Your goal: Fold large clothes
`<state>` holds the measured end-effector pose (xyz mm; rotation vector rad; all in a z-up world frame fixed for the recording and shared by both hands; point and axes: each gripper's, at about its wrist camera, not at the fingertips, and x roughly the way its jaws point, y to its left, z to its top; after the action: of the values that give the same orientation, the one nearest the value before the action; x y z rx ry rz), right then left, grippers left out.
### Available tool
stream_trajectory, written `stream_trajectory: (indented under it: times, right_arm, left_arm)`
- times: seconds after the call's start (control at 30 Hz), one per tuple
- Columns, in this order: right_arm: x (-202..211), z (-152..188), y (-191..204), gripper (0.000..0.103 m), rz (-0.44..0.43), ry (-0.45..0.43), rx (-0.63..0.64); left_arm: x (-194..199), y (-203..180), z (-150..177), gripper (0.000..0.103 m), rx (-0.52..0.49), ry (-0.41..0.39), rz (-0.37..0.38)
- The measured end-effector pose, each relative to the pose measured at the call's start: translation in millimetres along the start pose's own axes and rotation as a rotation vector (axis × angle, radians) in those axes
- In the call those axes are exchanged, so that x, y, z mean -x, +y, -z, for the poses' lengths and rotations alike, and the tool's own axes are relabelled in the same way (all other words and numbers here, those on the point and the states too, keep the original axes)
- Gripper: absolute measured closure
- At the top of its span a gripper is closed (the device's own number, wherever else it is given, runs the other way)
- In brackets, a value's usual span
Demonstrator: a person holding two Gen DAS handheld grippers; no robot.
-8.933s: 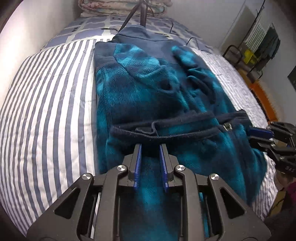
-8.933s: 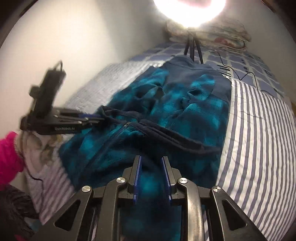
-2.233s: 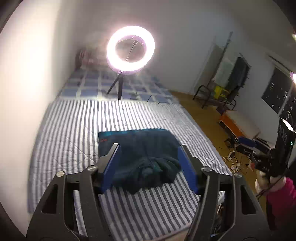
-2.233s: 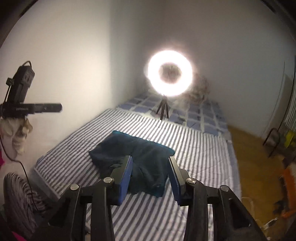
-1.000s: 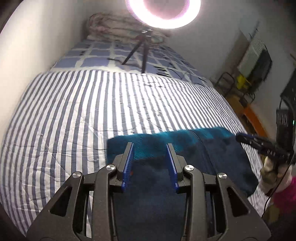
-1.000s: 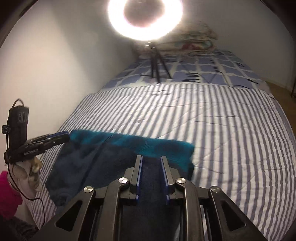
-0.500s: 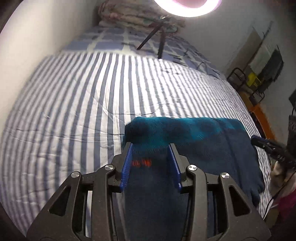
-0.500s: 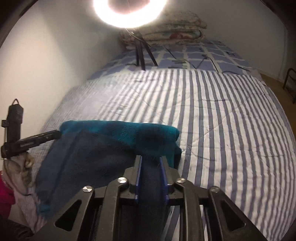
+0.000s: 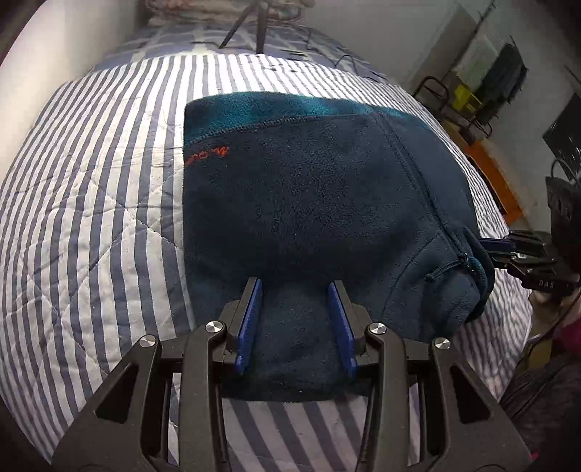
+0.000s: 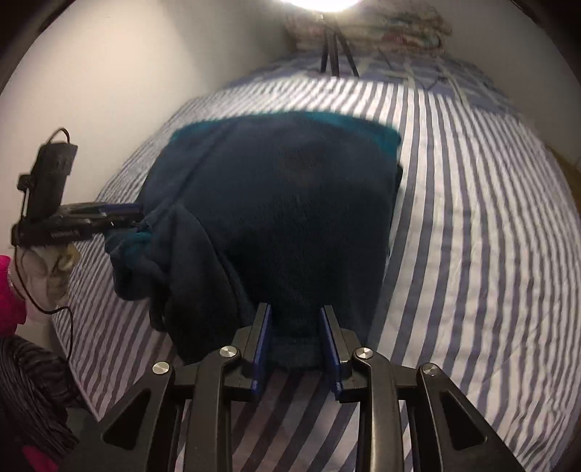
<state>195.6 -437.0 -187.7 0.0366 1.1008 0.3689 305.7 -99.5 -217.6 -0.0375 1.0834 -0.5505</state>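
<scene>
A dark blue fleece [image 9: 326, 188] lies folded on the striped bed cover [image 9: 90, 181], teal lining showing along its far edge, red lettering at its left and a zip down its right. My left gripper [image 9: 294, 285] is at the near edge, fleece filling the gap between its pads. In the right wrist view the fleece [image 10: 290, 203] is a dark slab with a rumpled bunch at its left. My right gripper [image 10: 296, 308] has the near edge between its pads and its jaws are opening. Each gripper also shows in the other's view, at a near corner: the right gripper [image 9: 495, 248] and the left gripper [image 10: 136, 214].
A tripod [image 9: 254, 25] stands at the head of the bed before stacked bedding [image 10: 399, 32]. A white wall [image 10: 109, 90] runs along one side. On the other side are a chair with yellow items [image 9: 468, 98] and an orange piece [image 9: 497, 188]. A pink sleeve [image 10: 9, 287] shows.
Both grippers have come down and forward over the bed. The fleece, raised at its near edge before, now lies flatter and fills more of each view. The right jaws stand slightly wider.
</scene>
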Motion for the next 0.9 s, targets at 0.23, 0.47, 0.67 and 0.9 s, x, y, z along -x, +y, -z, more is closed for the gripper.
stream_trajectory:
  times: [0.23,0.47,0.67,0.9]
  right_arm:
    - [32,-1,-8,0.056,-0.042,-0.098,-0.001]
    - [39,-1,-47,0.02,-0.106,-0.215,-0.17]
    - [14,-10,-78,0.019,-0.228,-0.19,-0.315]
    - [-20,-13,-92,0.02,-0.306,-0.146,-0.411]
  left_arm:
    - [41,29,-4,0.03,0.125,-0.094,0.096]
    - [34,98,-4,0.028,0.497,-0.085,0.297]
    - [8,122,0,0.028,0.599,-0.04,0.393]
    - [-13,132,-4,0.028,0.631,-0.011,0.416]
